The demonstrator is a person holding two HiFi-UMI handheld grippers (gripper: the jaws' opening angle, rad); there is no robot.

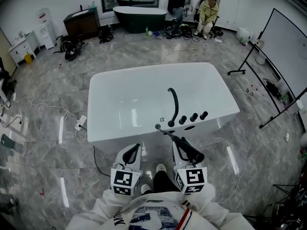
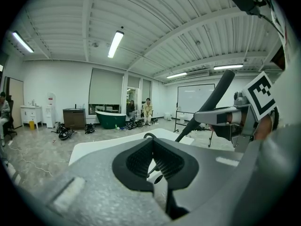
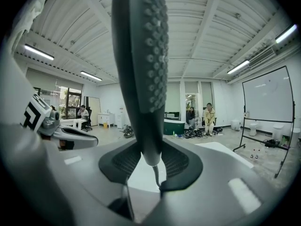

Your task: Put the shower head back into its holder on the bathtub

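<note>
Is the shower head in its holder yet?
Out: the right tool grips the shower head, short of the bathtub rim.

grey marble flr [image 1: 43, 143] | white walls [image 2: 51, 86] | dk-green tub [image 1: 140, 17] bk | whiteboard [image 1: 288, 47] rt | strip lights [image 2: 115, 44]

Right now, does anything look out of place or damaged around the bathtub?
Yes: the shower head is off the bathtub. The right gripper holds it in its jaws outside the near rim, its hose running back to the tub. Nothing looks spilled or broken.
</note>
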